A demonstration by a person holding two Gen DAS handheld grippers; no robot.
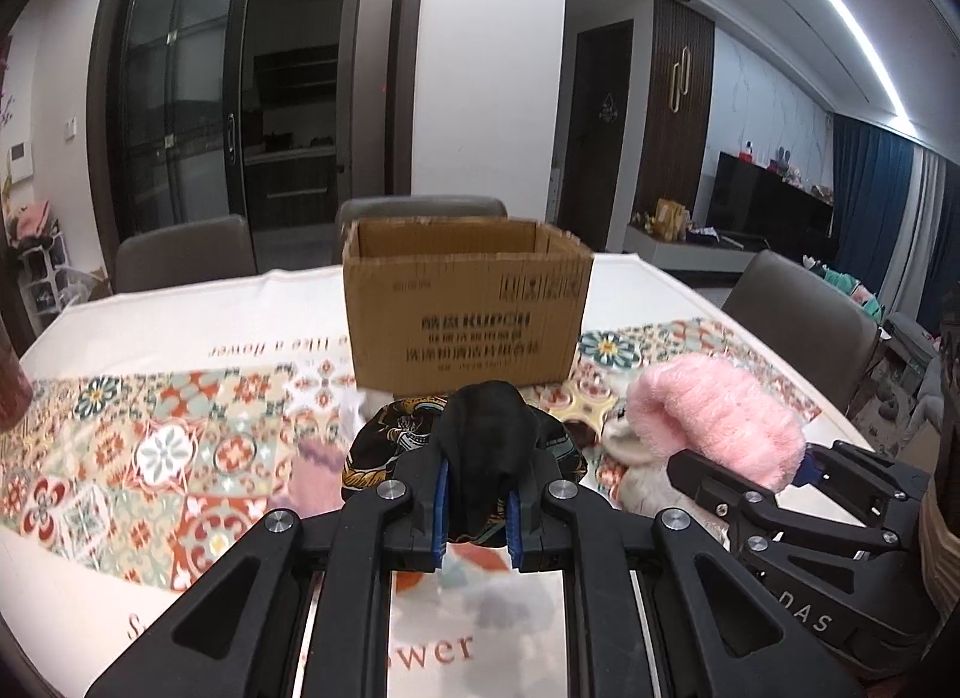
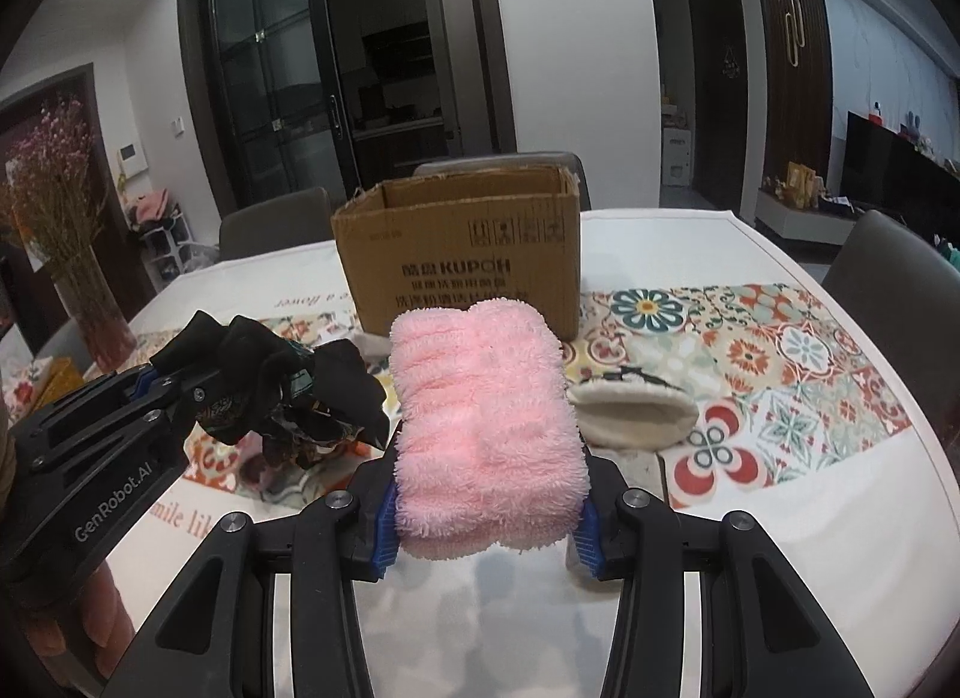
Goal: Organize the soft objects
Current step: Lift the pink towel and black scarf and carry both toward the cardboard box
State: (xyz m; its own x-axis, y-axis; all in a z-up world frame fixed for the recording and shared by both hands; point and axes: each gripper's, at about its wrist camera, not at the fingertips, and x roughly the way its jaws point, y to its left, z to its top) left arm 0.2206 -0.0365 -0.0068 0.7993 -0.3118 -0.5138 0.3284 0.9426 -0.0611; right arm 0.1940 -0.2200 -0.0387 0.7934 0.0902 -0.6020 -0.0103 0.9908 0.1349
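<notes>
above the counter [image 2: 780,518], short of the open box [image 2: 462,254], the left tool [image 1: 477,494] pinches dark cloth [image 1: 486,446] and the right tool [image 2: 489,512] pinches a pink fluffy roll [image 2: 486,428], either of which may snag the box rim or slip free.

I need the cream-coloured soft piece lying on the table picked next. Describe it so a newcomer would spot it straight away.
Start at the open cardboard box standing on the patterned tablecloth. In front of it and to its right, just past the pink fluffy bundle held in the right gripper, lies the cream pouch-like piece, flat on the cloth. It alone is off-white and held by neither gripper.
</notes>
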